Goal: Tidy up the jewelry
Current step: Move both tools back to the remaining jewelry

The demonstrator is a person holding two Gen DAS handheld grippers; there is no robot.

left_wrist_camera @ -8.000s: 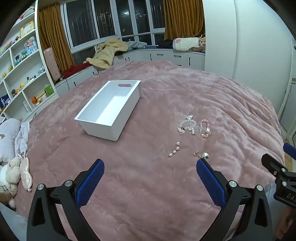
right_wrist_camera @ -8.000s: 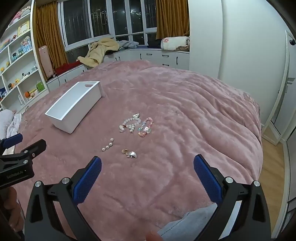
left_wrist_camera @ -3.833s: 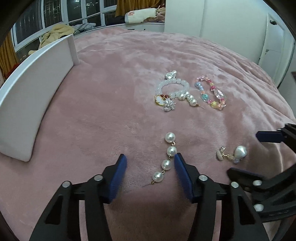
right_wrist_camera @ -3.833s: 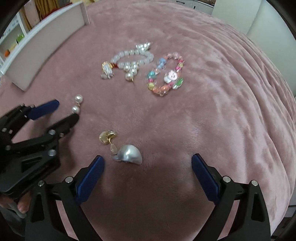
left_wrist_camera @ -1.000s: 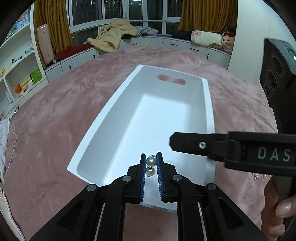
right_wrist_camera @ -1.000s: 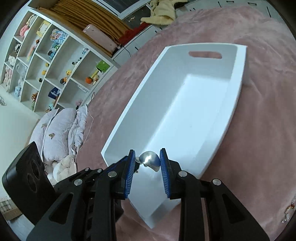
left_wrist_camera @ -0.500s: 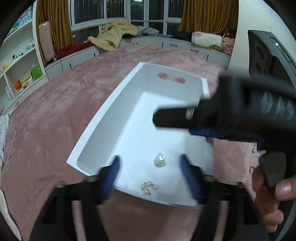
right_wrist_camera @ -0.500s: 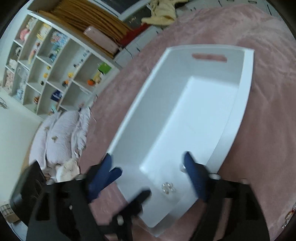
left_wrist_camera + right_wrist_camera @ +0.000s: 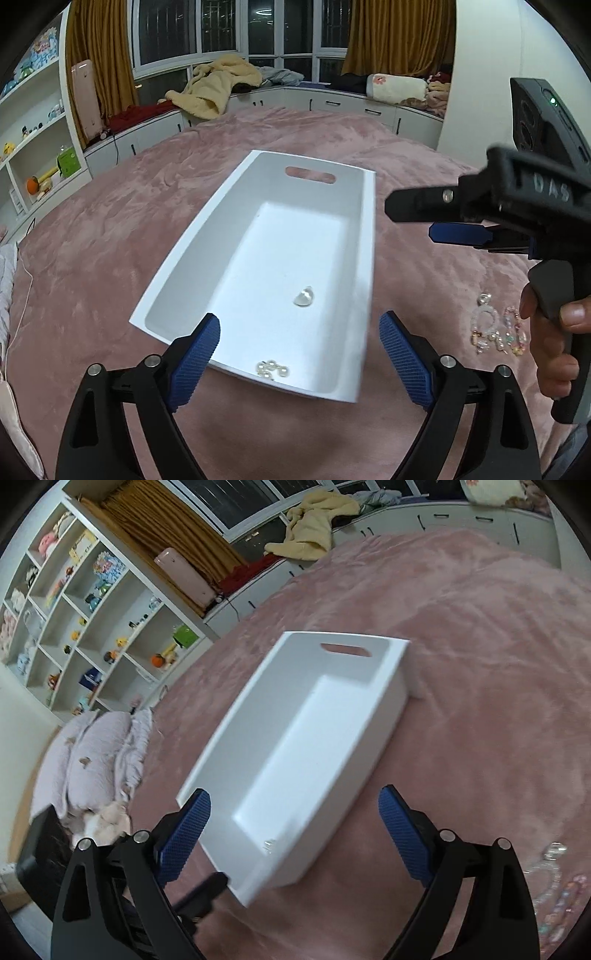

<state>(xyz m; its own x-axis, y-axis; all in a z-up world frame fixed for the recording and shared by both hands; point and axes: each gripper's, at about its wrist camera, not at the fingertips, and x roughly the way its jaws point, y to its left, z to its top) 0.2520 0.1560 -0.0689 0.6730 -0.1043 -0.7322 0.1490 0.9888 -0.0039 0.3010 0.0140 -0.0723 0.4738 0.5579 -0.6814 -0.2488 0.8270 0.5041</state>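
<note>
A white bin (image 9: pixel 365 266) sits on the pink bedspread. Inside it lie a string of pearls (image 9: pixel 272 369) near the front wall and a shell-shaped pearl earring (image 9: pixel 303 296) mid-floor. My left gripper (image 9: pixel 299 354) is open and empty over the bin's near end. My right gripper (image 9: pixel 295 827) is open and empty, above the bin's near right corner (image 9: pixel 280 864); it shows from the side in the left wrist view (image 9: pixel 424 218). Two bracelets (image 9: pixel 495 332) lie on the bedspread to the right, and they show in the right wrist view (image 9: pixel 554 882).
White shelves with toys (image 9: pixel 85 602) stand to the left. Pillows and a plush toy (image 9: pixel 96 760) lie at the bed's left edge. A window bench with a yellow blanket (image 9: pixel 218 92) runs along the back.
Both grippers opened and dropped the pearls and the earring into the bin. The right gripper has since pulled back to the right, away from over the bin.
</note>
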